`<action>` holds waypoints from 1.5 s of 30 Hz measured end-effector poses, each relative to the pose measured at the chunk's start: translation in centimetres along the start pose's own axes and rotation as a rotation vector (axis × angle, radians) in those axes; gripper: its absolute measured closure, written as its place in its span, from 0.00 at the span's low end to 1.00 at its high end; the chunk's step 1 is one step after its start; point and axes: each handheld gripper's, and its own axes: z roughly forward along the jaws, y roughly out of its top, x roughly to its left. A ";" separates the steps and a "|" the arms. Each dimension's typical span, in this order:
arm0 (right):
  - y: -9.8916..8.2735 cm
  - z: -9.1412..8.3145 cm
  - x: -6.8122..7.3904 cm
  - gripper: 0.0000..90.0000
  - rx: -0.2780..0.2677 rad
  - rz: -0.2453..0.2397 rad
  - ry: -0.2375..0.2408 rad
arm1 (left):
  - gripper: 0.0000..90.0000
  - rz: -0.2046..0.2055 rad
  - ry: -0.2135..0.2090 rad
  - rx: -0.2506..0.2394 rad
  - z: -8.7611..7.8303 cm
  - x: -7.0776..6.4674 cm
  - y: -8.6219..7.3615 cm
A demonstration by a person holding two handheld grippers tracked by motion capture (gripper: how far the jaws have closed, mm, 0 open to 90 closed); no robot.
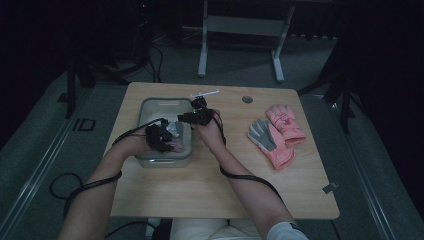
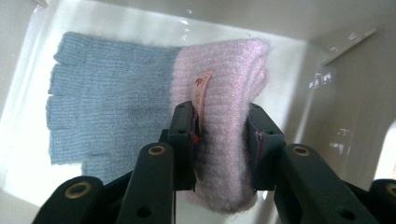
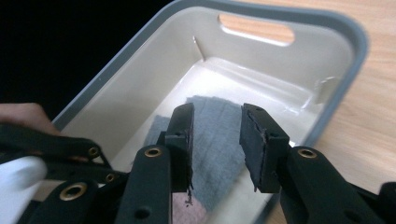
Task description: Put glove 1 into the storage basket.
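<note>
Both forearms come in from the near edge and meet over the grey bin (image 1: 150, 161) at table left-centre. Left gripper (image 2: 219, 135) is dipped into the bin, jaws clamped on the pink cuff of a knit glove (image 2: 154, 102); the blue-grey finger part lies flat on the bin floor, a small tag sits by the left pad. Right gripper (image 3: 215, 140) hovers above the bin's right side, tilted down toward the glove, jaws parted with nothing between them, pads clear of the fabric. In the high view the right gripper (image 1: 197, 116) sits at the bin's right rim, the left gripper (image 1: 162, 137) lower inside. Wooden table (image 1: 215, 185), pale, rounded corners, one round cable hole (image 1: 247, 99) at the far edge. To the right, well apart from the bin: two padded pink-and-grey gloves (image 1: 277, 135), overlapping. Count: one bin, one knit glove in it, two padded gloves out. Beyond the table: dark room, grey floor, a white frame's legs (image 1: 240, 45).
</note>
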 end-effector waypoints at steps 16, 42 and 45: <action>-1.3 -4.7 -1.5 0.64 -0.022 -0.052 0.031 | 0.49 -0.180 0.067 -0.136 -4.2 0.4 0.4; -7.5 -12.1 -6.9 0.28 -0.022 -0.104 0.029 | 0.52 -0.223 0.051 -0.297 -6.1 -6.8 7.1; -7.9 -12.7 -7.2 0.26 -0.029 -0.107 0.031 | 0.52 -0.225 0.033 -0.304 -5.6 -7.4 7.6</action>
